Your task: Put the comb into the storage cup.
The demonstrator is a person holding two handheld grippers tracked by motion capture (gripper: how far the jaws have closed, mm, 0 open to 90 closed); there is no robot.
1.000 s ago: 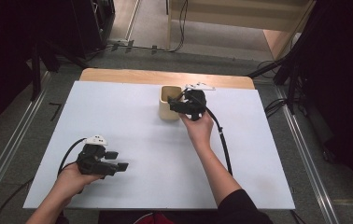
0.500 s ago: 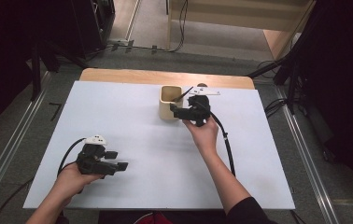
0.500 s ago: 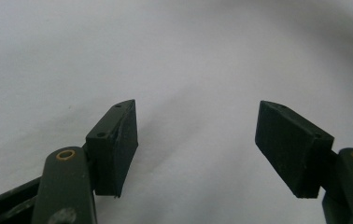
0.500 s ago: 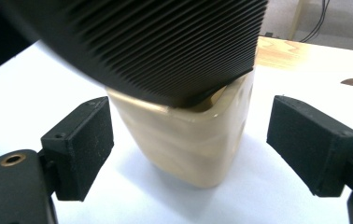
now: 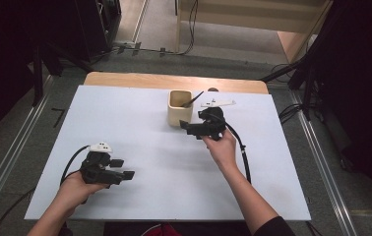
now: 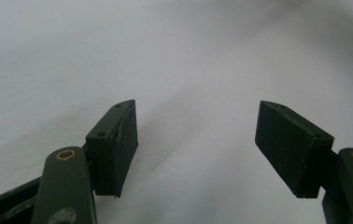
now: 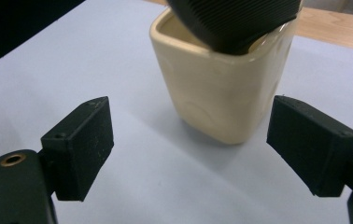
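Observation:
A cream square cup (image 5: 178,113) stands at the far middle of the white table, with a dark utensil (image 5: 193,100) leaning out of its right corner. My right gripper (image 5: 188,127) sits just in front of and right of the cup, its jaws open and pointing left. In the right gripper view the cup (image 7: 221,93) stands a little beyond the open right gripper (image 7: 188,149), which holds nothing. A black ribbed handle (image 7: 233,18) crosses above the cup's rim. My left gripper (image 5: 122,168) rests low at the near left, open over bare table (image 6: 195,140).
A small white object (image 5: 217,103) lies on the table behind the right gripper. A wooden strip (image 5: 139,81) runs along the table's far edge. The white sheet (image 5: 164,167) stretches between the two hands. Metal rails and cables flank the table.
The right gripper has drawn back from the cup's rim toward the person. The dark utensil now shows leaning out of the cup. The left gripper has stayed put.

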